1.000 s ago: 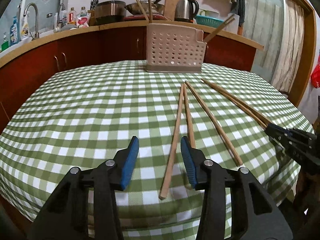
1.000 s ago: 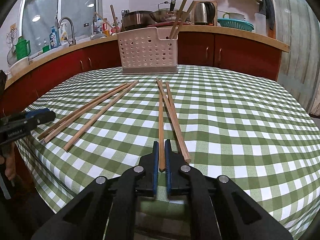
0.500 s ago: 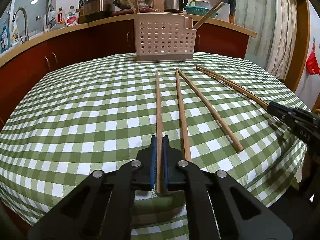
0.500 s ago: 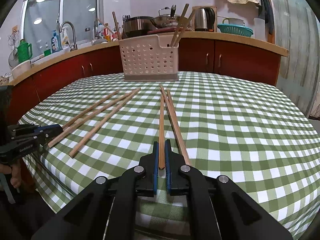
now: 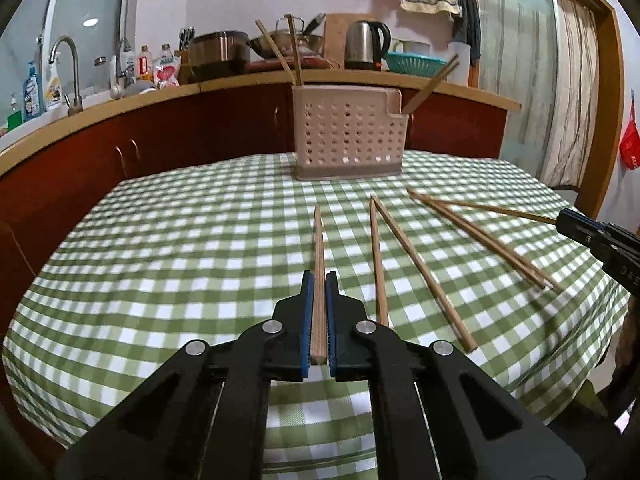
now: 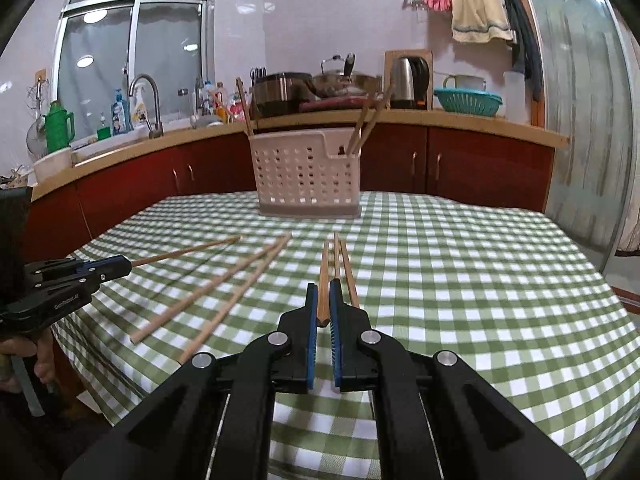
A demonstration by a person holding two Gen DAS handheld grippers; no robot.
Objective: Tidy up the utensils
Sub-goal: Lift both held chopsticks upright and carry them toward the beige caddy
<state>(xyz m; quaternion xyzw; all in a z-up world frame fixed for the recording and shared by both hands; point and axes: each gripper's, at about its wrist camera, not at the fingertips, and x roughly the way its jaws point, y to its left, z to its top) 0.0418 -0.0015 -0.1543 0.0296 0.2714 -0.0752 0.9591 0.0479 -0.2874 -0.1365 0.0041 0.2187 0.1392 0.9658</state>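
My left gripper (image 5: 319,280) is shut on a wooden chopstick (image 5: 318,248) and holds it above the checked table, pointing at the beige perforated utensil basket (image 5: 348,136). My right gripper (image 6: 324,292) is shut on another chopstick (image 6: 323,276), also raised and pointing at the basket (image 6: 308,176). Several loose chopsticks lie on the cloth: two near the left gripper (image 5: 416,264), two further right (image 5: 476,236). The basket holds three chopsticks. The right gripper shows in the left wrist view (image 5: 568,218); the left gripper shows in the right wrist view (image 6: 120,266).
The table has a green-and-white checked cloth (image 5: 180,240). Behind it runs a red-fronted kitchen counter (image 6: 480,160) with a kettle (image 6: 410,78), pots, a sink tap (image 6: 146,100) and bottles. The table edge is close below both grippers.
The left gripper closed on a chopstick a second ago and has since lifted it. The right gripper has lifted its chopstick off the table. Both now sit higher.
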